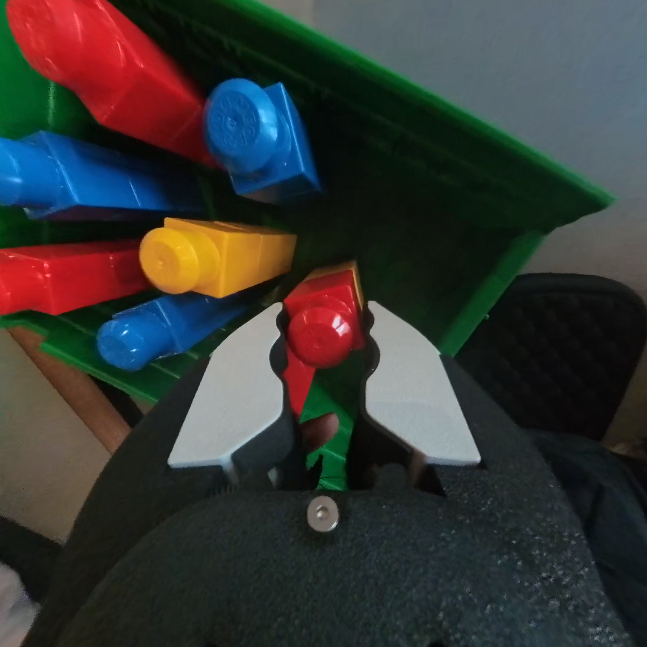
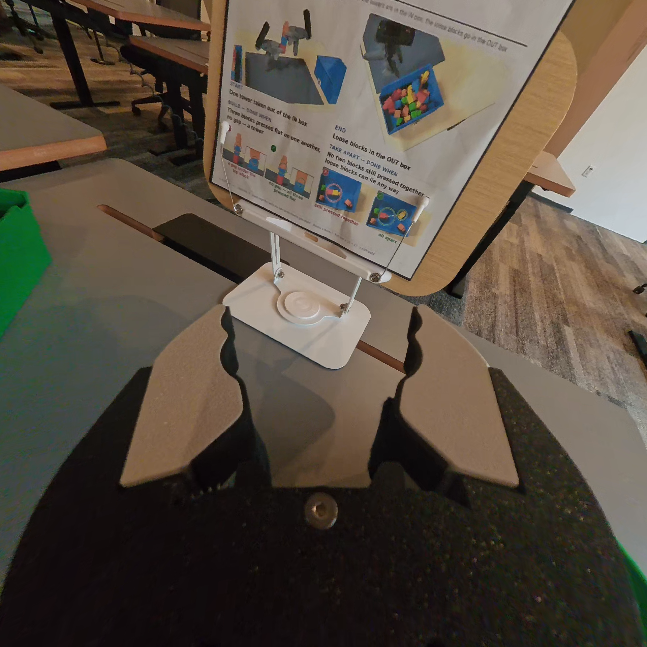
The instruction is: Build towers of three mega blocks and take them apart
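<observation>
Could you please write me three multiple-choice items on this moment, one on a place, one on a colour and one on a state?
1. Where do the block towers stand?
A. In the green box
B. On the white stand
C. On the floor

2. What colour is the top block of the tower between the left gripper's fingers?
A. Blue
B. Red
C. Yellow

3. What state is the right gripper in?
A. Shut on a block
B. Open and empty
C. Shut on the sheet

Answers:
1 A, green walls surround the towers.
2 B, its stud facing the camera is red.
3 B, only grey table shows between its spread fingers.
</observation>
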A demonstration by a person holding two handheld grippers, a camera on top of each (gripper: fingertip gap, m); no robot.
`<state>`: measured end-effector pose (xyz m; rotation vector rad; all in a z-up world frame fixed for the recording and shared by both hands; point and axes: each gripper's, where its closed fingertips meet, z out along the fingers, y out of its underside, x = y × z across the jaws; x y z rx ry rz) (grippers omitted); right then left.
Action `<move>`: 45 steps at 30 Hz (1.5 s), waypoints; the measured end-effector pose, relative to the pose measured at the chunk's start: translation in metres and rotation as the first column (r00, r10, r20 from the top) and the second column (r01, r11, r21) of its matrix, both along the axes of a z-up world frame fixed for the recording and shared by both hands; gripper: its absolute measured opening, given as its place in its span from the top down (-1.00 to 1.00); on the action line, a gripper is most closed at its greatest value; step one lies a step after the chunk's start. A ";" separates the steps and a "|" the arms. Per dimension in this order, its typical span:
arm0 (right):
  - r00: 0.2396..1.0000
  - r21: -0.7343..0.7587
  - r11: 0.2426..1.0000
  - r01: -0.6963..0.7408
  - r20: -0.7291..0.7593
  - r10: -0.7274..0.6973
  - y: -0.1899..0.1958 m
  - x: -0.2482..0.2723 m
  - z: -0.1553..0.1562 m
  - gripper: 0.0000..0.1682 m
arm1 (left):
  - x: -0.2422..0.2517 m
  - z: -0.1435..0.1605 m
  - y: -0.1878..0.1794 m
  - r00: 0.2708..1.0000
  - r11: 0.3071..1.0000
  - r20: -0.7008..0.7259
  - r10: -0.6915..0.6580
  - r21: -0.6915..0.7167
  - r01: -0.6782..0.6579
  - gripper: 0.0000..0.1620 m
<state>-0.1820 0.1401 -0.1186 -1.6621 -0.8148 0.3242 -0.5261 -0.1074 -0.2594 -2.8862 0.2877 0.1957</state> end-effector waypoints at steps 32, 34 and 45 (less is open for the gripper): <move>0.423 0.071 0.460 -0.885 -0.291 0.858 -0.173 -0.148 0.008 -0.13 | 0.142 0.197 0.020 0.559 0.135 -0.005 -0.829 0.969 0.208 0.55; 0.364 0.107 0.421 -0.901 -0.342 0.866 -0.178 -0.158 0.005 -0.11 | 0.152 0.206 0.018 0.491 0.098 0.008 -0.871 0.983 0.157 0.56; 0.130 0.338 0.292 -0.895 -0.427 0.895 -0.194 -0.141 0.030 0.57 | 0.178 0.208 0.025 0.330 0.074 0.041 -0.943 0.993 0.090 0.56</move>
